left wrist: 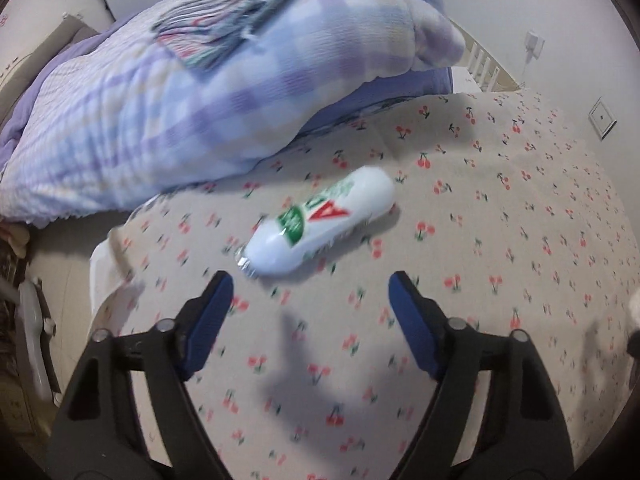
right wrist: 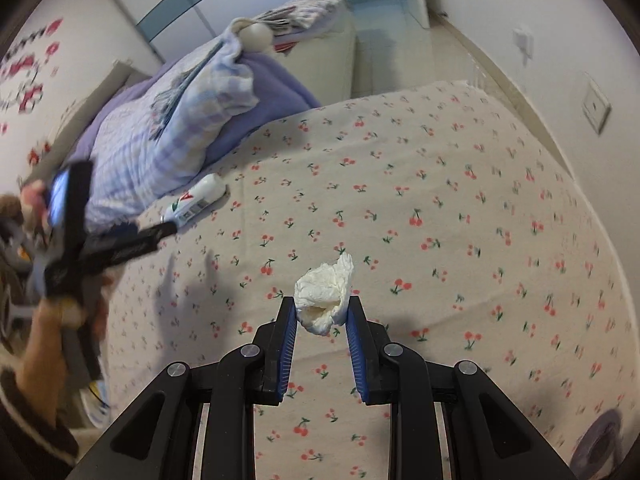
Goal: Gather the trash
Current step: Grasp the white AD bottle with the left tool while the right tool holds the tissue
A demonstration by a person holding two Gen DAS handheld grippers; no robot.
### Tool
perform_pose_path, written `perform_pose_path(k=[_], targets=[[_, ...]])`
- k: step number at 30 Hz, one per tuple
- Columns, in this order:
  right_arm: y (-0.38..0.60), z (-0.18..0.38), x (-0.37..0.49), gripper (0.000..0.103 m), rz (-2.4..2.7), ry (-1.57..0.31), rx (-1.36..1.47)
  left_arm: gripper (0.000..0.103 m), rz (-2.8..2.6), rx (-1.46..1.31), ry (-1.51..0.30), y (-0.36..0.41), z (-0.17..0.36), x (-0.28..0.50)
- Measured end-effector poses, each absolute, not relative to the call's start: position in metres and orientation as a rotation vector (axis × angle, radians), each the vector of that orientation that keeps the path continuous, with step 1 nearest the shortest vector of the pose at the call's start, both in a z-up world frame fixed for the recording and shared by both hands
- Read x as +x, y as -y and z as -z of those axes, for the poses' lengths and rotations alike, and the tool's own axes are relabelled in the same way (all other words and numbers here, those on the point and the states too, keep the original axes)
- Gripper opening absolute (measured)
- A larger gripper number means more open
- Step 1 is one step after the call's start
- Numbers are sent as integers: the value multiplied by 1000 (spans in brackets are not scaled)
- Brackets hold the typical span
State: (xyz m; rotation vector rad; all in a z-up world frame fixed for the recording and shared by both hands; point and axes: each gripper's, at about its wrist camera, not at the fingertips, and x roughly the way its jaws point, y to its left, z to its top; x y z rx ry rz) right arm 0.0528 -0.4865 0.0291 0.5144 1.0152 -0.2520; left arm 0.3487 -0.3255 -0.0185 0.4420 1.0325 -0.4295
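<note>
A white plastic bottle (left wrist: 320, 226) with a red and green label lies on its side on the cherry-print bed sheet (left wrist: 500, 240), just beyond my left gripper (left wrist: 310, 286). The left jaws stand wide apart above the sheet with nothing between them; the bottle's neck end is close to the left fingertip. In the right wrist view the same bottle (right wrist: 196, 200) lies by the quilt, with the left gripper (right wrist: 160, 234) blurred beside it. My right gripper (right wrist: 322, 308) is shut on a crumpled white tissue (right wrist: 326, 294), held above the sheet.
A folded checked quilt (left wrist: 180, 104) lies on the bed right behind the bottle. The bed's edge (left wrist: 104, 276) drops off at the left. A wall with a socket (right wrist: 596, 108) runs along the right, and a person's hand and sleeve (right wrist: 40, 368) are at the left.
</note>
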Motion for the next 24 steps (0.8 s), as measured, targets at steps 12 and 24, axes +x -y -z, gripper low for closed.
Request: perform_pose_path(k=[12,24], targets=[[494,-2,65,26,282,-1093,477,49,460,485,-1071,345,52,382],[490,-17,57,26,255,-1058,521,40,465,265,-1099,287,29,308]])
